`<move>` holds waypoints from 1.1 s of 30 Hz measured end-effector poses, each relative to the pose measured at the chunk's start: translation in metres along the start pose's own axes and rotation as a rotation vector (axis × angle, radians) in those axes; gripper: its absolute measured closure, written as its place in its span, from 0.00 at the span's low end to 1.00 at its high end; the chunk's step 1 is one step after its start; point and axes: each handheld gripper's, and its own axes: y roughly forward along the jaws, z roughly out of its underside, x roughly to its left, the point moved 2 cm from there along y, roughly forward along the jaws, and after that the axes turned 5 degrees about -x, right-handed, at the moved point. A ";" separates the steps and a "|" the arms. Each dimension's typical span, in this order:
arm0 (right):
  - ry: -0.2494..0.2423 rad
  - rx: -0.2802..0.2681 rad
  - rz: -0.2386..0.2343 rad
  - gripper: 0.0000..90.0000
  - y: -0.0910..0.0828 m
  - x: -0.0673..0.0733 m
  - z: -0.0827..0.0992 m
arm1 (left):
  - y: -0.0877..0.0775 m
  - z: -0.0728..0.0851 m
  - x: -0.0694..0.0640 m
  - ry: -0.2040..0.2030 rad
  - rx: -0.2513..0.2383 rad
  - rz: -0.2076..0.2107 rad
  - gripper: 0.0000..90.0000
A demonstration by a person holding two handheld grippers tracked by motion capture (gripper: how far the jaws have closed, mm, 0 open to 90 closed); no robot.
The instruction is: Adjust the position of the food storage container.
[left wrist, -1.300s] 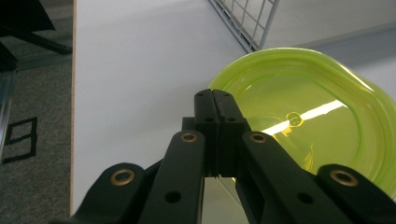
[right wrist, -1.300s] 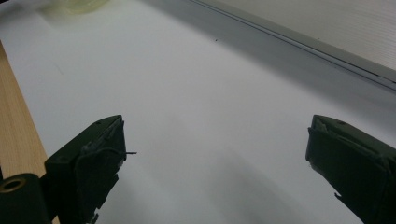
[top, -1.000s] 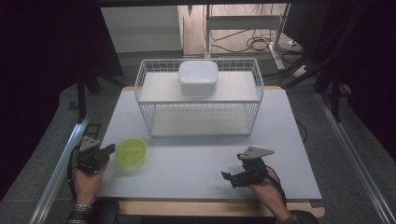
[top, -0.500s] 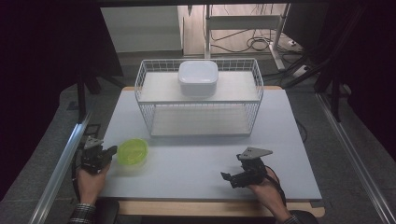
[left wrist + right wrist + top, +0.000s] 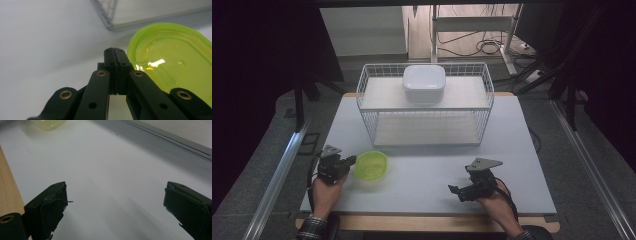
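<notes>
A pale, matte, smooth desk with a wooden front edge carries everything. Toward its far side stands a white wire basket, a box of thin grid mesh with a flat white shelf across its upper part and a white floor below. On the shelf sits a white, rounded-square plastic container, its lid on; the lower level holds nothing that can be made out.

Near the front left of the desk lies a lime-green lid, translucent glossy plastic, rounded in outline with a raised stepped rim and a shallow dished middle that catches a bright glint. It lies flat, well apart from the basket.

The left claw lies low over the desk at the lid's left edge, its black jaws pressed flat together with nothing between them; the tips are just beside the rim, and whether they touch it I cannot tell. The right claw rests at the front right, well apart from the lid, jaws spread wide over bare desk and holding nothing.
</notes>
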 end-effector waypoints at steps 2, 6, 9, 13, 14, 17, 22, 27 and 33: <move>0.000 0.003 0.001 0.06 0.000 0.000 0.000 | 0.002 -0.001 -0.006 0.009 0.001 0.022 1.00; 0.002 0.004 0.001 0.06 0.001 0.000 0.000 | 0.003 -0.001 -0.006 0.008 0.007 0.033 0.98; -0.001 0.004 0.002 0.06 0.000 0.000 0.000 | 0.001 0.002 0.002 -0.022 0.015 0.023 0.98; -0.001 0.002 0.004 0.06 -0.001 0.000 0.000 | -0.003 0.010 0.008 -0.031 0.058 0.057 1.00; -0.001 0.002 0.004 0.06 -0.001 0.000 0.000 | -0.003 0.012 0.007 -0.031 0.071 0.071 1.00; -0.002 0.003 0.003 0.06 0.000 0.000 0.000 | 0.000 0.014 0.002 -0.008 0.098 0.103 1.00; -0.003 0.007 0.003 0.06 0.000 0.000 0.001 | 0.007 0.014 -0.007 0.009 0.117 0.141 1.00; -0.003 0.011 0.003 0.06 0.001 0.000 0.001 | 0.013 0.013 -0.016 0.021 0.125 0.164 1.00; -0.004 0.014 0.001 0.06 0.002 0.001 0.001 | 0.020 0.010 -0.030 0.034 0.133 0.198 1.00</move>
